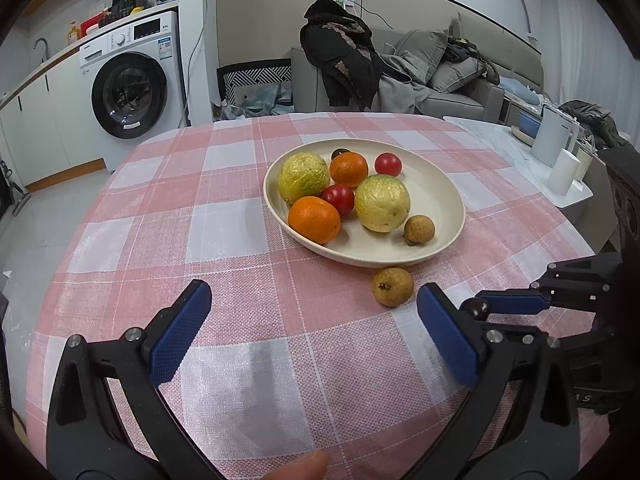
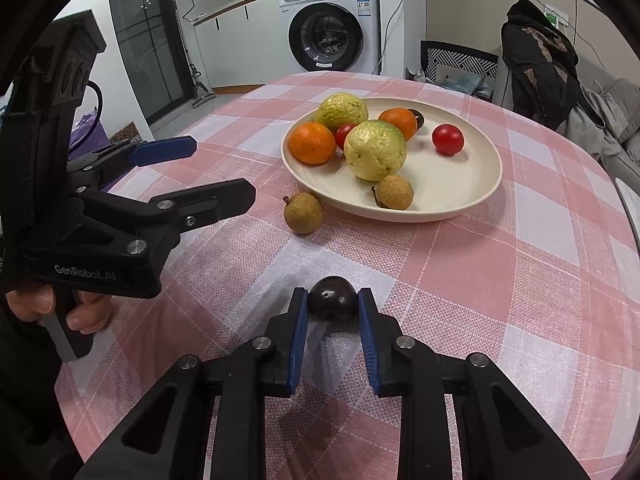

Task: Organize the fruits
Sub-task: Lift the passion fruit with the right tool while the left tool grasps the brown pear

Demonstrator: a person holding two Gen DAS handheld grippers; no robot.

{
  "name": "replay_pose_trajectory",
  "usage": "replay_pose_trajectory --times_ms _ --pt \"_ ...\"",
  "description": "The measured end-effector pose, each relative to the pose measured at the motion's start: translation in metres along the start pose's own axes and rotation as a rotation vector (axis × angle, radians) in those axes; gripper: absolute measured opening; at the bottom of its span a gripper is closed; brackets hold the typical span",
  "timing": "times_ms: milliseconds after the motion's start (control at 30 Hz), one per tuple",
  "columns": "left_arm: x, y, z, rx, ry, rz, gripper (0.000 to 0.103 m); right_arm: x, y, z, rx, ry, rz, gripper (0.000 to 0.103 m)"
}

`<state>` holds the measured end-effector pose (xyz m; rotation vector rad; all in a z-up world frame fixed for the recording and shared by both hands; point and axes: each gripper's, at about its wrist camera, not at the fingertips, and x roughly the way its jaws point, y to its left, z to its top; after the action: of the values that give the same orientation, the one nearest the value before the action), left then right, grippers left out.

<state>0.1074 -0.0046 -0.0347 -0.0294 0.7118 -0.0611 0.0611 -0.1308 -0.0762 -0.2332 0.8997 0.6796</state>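
Spread beneath the gripper: pink-and-white checked tablecloth (image 1: pixel 240 240). Far ahead to the left against the wall: white front-loading washing machine (image 1: pixel 132 80), with a black cooker (image 1: pixel 130 2) on its top and a yellow soap bottle (image 1: pixel 73 32) on the counter beside. Straight ahead beyond the table: dark jacket (image 1: pixel 344 56) draped over a grey sofa (image 1: pixel 440 76) with cushions. Off to the right: white kettle (image 1: pixel 554 136) on a white tray (image 1: pixel 576 196).
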Motion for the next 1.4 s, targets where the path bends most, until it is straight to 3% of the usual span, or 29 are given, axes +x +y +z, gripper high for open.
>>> replay_pose_trajectory --times_ms 400,767,867,1000,1067,1133,1400 --pt "0.021 -0.012 0.004 -0.017 0.080 -0.025 0.102 -0.027 -0.033 0.010 0.147 -0.160 -0.068 0.026" --pt "0.046 -0.048 0.007 0.082 0.149 0.006 0.102 -0.036 -0.045 0.015 0.171 -0.181 -0.066 0.026" --pt "0.049 -0.050 0.009 0.077 0.153 -0.007 0.091 -0.040 -0.046 0.013 0.170 -0.189 -0.065 0.026" --pt "0.060 -0.047 0.011 0.054 0.199 -0.034 0.057 -0.042 -0.049 0.013 0.176 -0.195 -0.064 0.026" --pt "0.061 -0.045 0.010 0.041 0.195 -0.041 0.049 -0.042 -0.049 0.012 0.177 -0.195 -0.065 0.025" --pt "0.059 -0.042 0.009 0.037 0.188 -0.065 0.026 -0.040 -0.050 0.012 0.181 -0.192 -0.066 0.025" --pt "0.048 -0.034 0.005 0.024 0.163 -0.134 0.025 -0.032 -0.046 0.010 0.173 -0.180 -0.069 0.025"
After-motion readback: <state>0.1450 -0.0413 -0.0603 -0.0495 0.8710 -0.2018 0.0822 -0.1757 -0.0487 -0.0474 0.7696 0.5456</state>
